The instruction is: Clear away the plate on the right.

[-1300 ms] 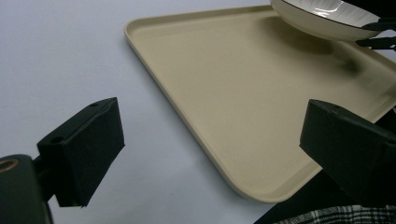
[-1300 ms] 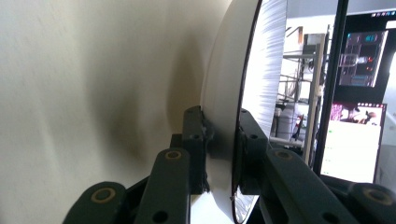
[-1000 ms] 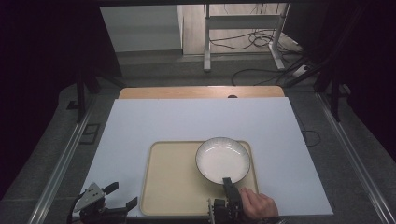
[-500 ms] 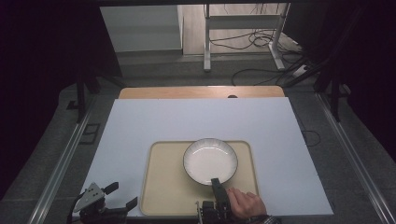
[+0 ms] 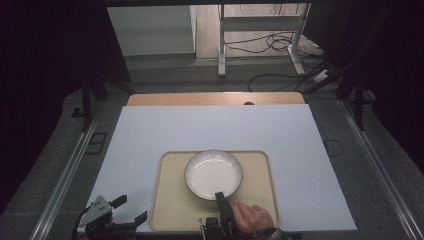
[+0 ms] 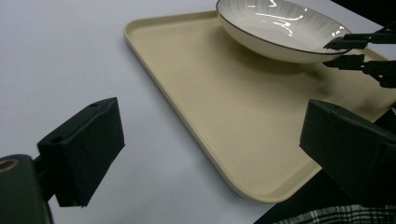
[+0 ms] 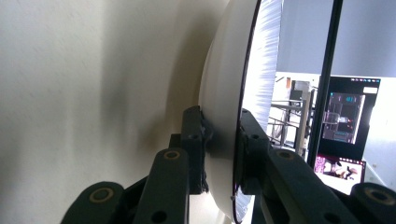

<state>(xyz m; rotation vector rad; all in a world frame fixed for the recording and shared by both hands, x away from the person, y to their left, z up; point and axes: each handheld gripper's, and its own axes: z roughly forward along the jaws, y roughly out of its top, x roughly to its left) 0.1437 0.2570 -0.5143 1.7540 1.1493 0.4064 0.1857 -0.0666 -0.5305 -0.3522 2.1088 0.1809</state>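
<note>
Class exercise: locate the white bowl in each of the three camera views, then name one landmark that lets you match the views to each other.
High view: the bowl sits low centre, on the tray.
Left gripper view: the bowl is at the top right, over the tray's far end.
Right gripper view: the bowl appears edge-on at centre, its rim between the jaws.
Shared landmark: the right gripper clamped on the bowl's rim.

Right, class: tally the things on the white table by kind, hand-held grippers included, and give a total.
Bowls: 1, white bowl with a dark rim
Trays: 1, beige tray
Hand-held grippers: 2, left hand-held gripper and right hand-held gripper
Total: 4
</note>
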